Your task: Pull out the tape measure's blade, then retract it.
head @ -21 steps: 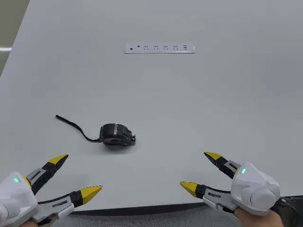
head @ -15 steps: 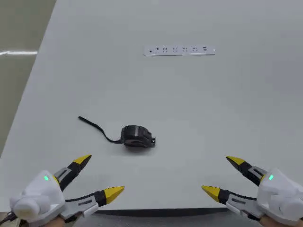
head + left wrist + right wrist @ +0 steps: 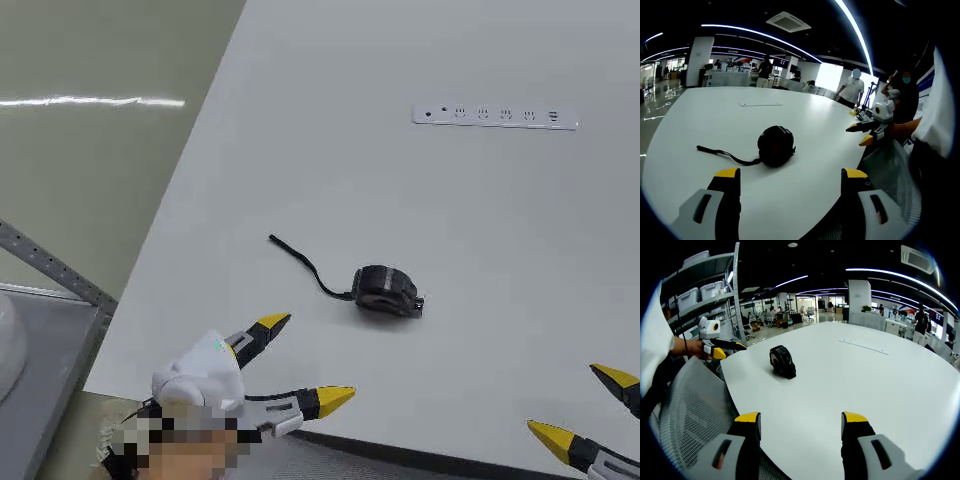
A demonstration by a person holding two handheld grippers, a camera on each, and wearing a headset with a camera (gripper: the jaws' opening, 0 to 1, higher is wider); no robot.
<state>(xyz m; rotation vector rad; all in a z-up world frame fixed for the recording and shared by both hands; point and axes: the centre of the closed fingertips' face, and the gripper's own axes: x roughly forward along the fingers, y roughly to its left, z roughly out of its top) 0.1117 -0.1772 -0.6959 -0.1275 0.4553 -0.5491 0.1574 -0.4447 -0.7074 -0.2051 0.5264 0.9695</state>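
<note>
Two grippers are held at the near edge of the white surface [image 3: 480,200], and neither touches anything. The left gripper [image 3: 312,358] sits at the near left corner of the surface. Its jaws are spread wide and hold nothing. The right gripper [image 3: 568,400] sits at the near right edge, partly cut off by the frame. Its jaws are likewise spread wide and hold nothing.

The tape measure [image 3: 387,290] lies on the surface ahead of the grippers and between them, nearer the left gripper and well apart from both. Its case is black and rounded. A black wrist strap [image 3: 305,265] runs from the case and lies loose on the surface, trailing toward the left edge. A small tab shows at the end of the case opposite the strap.

In the left gripper view the tape measure [image 3: 776,145] lies ahead between the yellow jaw tips, and the right gripper [image 3: 856,136] shows at the right. In the right gripper view the tape measure [image 3: 783,361] lies ahead and to the left, and the left gripper [image 3: 732,350] shows beyond it at the far left.

A white power strip [image 3: 495,116] lies flat farther back on the surface, well apart from the tape measure.
</note>
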